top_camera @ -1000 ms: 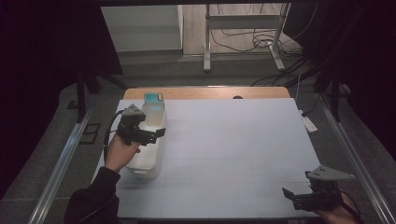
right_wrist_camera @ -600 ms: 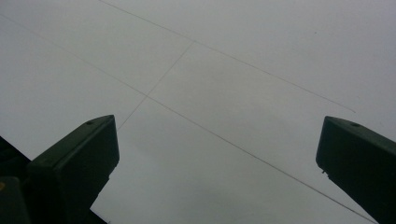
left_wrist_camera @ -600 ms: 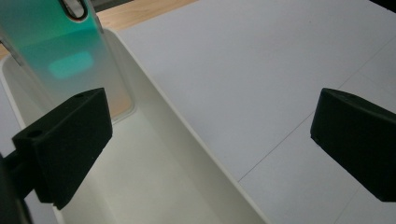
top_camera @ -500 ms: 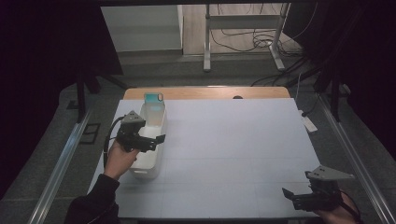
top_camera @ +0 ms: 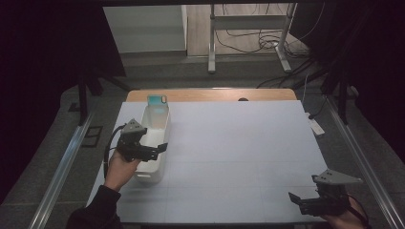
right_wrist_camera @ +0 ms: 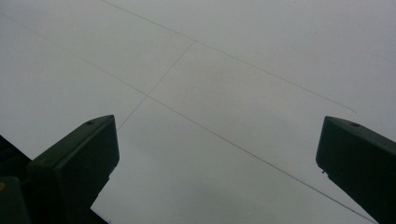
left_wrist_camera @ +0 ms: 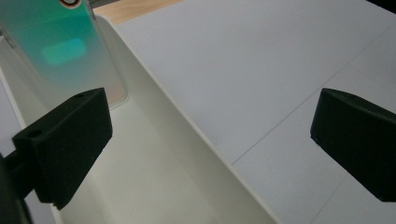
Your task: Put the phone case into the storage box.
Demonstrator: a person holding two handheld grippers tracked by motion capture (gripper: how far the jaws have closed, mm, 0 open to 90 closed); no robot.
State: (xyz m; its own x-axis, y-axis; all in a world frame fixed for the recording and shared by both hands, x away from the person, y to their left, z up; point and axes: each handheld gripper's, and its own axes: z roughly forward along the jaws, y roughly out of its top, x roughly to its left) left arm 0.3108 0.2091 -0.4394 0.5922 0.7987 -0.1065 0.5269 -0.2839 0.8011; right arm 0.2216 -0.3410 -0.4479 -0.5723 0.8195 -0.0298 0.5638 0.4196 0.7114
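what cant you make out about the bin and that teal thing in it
- Teal item: top cut off by the left gripper view's edge; too small in the high view to identify.
- White bin: near end hidden by the left gripper in the high view.
- Bin floor: lower corner covered by a jaw in the left gripper view.

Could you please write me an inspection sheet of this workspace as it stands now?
Surface: white table top with thin seam lines; bare wood strip along the far edge.
Job's things: long white bin at the left side; teal card standing at its far end.
Clutter: nothing seen on the table.
Grippers: left gripper open, its jaws astride the bin's right wall; right gripper open over bare table at the near right.
Cables: black cable looping from the left gripper; loose cables on the floor beyond.
Surroundings: metal stand behind the table, dark curtains at both sides.
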